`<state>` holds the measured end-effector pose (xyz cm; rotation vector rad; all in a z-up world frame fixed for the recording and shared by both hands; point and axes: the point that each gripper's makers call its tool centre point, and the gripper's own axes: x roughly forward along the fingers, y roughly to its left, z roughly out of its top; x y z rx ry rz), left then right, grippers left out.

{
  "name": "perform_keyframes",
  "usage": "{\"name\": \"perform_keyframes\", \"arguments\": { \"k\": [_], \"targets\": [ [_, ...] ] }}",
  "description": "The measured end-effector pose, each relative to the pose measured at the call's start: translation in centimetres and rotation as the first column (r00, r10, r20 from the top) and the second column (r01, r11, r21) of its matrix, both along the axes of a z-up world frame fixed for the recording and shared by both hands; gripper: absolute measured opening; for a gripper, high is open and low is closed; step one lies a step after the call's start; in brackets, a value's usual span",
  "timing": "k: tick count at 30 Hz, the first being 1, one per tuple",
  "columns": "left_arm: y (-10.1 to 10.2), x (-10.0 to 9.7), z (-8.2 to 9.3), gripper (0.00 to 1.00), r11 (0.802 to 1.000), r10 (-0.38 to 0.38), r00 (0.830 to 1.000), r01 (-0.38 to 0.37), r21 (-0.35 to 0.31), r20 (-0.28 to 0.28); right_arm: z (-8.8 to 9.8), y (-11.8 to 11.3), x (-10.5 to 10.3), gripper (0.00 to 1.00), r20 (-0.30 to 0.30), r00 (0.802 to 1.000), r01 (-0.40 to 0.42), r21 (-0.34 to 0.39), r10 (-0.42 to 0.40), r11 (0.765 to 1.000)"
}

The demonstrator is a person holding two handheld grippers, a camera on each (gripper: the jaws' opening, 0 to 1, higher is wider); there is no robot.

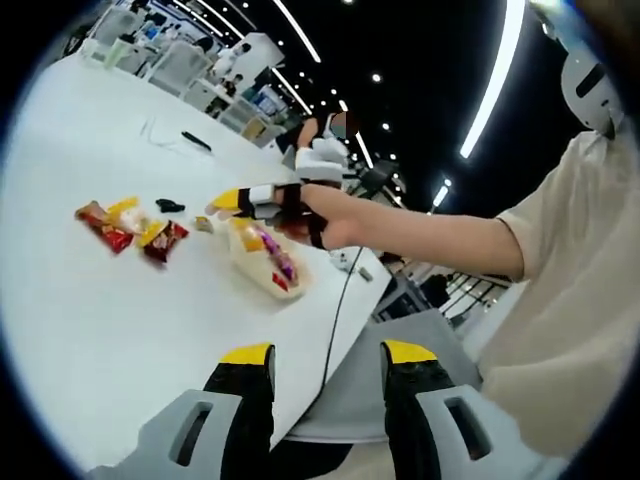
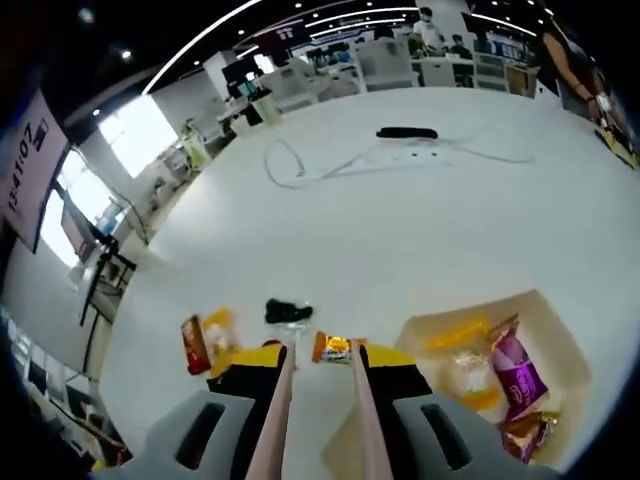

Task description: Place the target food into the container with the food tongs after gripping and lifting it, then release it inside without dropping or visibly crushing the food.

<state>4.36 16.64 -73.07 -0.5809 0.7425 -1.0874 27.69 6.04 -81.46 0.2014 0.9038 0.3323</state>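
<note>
Pinkish food tongs (image 2: 318, 420) run up the middle of the right gripper view, their two thin arms lying along the inner faces of the yellow-tipped black jaws of the right gripper (image 2: 318, 362). Those jaws are pressed in on the tong arms, which stay slightly apart, and the tong tips reach to just short of a small orange-wrapped snack (image 2: 334, 347) lying on the white table (image 2: 420, 220). Nothing is between the tips. To the right of the jaws sits the cream-coloured rectangular container (image 2: 552, 322), already holding a yellow packet (image 2: 458, 335) and a purple packet (image 2: 518, 375). To the left of the jaws lie a red packet and a yellow packet (image 2: 205, 338), and just beyond the tips a small black object (image 2: 288, 311). Farther off, a white cable (image 2: 300, 165) loops across the table toward a black bar-shaped object (image 2: 407, 132).

In the left gripper view, the left gripper (image 1: 329, 365) has its yellow-tipped jaws set wide apart with nothing between them, held over the near edge of the table (image 1: 120, 340). Beyond it, a person's bare forearm (image 1: 430, 235) reaches in from the right, its hand on the right gripper (image 1: 262, 200), above the container (image 1: 262, 262). Red and yellow packets (image 1: 130, 228) lie to the left of it.
</note>
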Motion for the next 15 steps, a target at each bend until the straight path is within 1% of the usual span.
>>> {"name": "perform_keyframes", "arguments": {
  "k": [6,7,11,15],
  "targets": [
    [0.3,-0.1,-0.3,0.41,1.0,0.011,1.0,-0.011,0.003,-0.005,-0.9,0.0,-0.1,0.28,-0.03,0.999,-0.021,-0.027,0.02,0.999],
    [0.3,-0.1,-0.3,0.41,1.0,0.012,1.0,-0.012,0.003,-0.006,-1.0,0.0,0.0,0.28,-0.033,0.999,-0.027,-0.041,0.026,0.999],
    [0.4,-0.4,-0.5,0.41,1.0,0.018,1.0,-0.018,0.002,-0.012,-1.3,-0.1,0.0,0.28,-0.038,0.999,-0.038,-0.061,0.036,0.997],
    [0.6,-0.5,-0.6,0.41,1.0,0.024,1.0,-0.024,0.0,-0.014,-1.3,-0.3,0.3,0.27,-0.031,0.999,-0.045,-0.094,0.042,0.995]
  ]
}}
